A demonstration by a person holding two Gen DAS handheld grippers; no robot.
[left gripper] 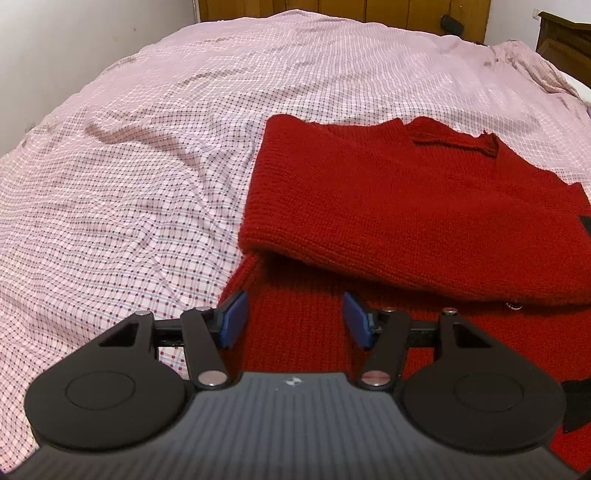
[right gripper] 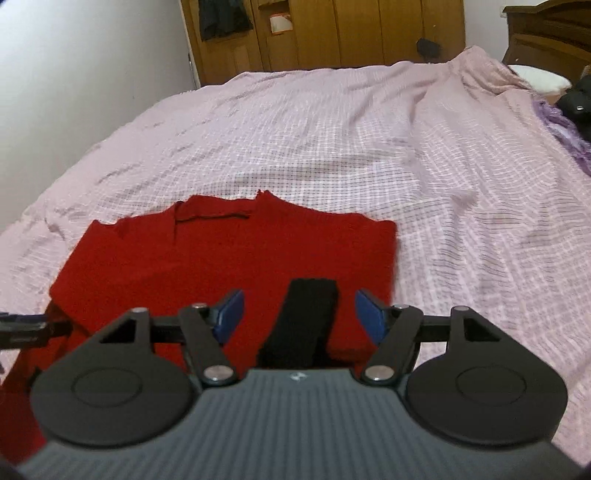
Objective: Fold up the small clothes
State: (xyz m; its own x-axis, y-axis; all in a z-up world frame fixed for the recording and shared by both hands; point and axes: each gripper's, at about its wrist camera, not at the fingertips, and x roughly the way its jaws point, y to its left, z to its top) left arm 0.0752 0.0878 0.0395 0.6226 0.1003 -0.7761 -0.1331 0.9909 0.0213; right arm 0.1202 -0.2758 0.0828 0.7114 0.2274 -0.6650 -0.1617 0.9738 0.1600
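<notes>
A red knitted sweater (left gripper: 388,206) lies on the bed, its left side folded inward over the body, collar at the far end. My left gripper (left gripper: 293,317) is open and empty, just above the sweater's near lower-left part. In the right wrist view the sweater (right gripper: 229,258) lies below and ahead, with a black cuff (right gripper: 303,321) resting on it. My right gripper (right gripper: 299,317) is open and empty, its blue pads (right gripper: 369,317) on either side of the black cuff, above it. The left gripper's finger shows at the left edge (right gripper: 22,328).
The pink checked bedsheet (left gripper: 147,166) covers the whole bed, wrinkled. Wooden wardrobe doors (right gripper: 332,33) stand beyond the far edge, a white wall at the left. A dark headboard (right gripper: 546,33), a white pillow (right gripper: 535,79) and purple cloth (right gripper: 565,122) lie at the right.
</notes>
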